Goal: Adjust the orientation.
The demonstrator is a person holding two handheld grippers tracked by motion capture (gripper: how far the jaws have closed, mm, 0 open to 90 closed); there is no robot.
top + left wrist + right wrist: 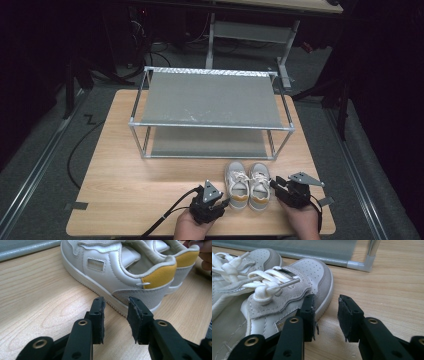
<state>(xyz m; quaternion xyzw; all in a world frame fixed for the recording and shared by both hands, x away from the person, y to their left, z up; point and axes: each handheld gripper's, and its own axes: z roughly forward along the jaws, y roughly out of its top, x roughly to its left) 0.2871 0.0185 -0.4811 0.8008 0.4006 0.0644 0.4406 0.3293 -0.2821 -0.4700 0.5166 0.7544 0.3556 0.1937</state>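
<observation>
A pair of small white and grey sneakers with yellow heel patches stands side by side on the wooden table, toes toward the rack: left shoe, right shoe. My left gripper is open just left of the left shoe's heel, jaws close to its sole edge with nothing between them. On the other side, my right gripper is open beside the right shoe's outer edge, its left jaw against the sole rim.
A two-tier metal shoe rack with grey shelves stands on the table behind the shoes; its lower shelf corner is near. A cable trails from the left gripper. Dark floor surrounds the table.
</observation>
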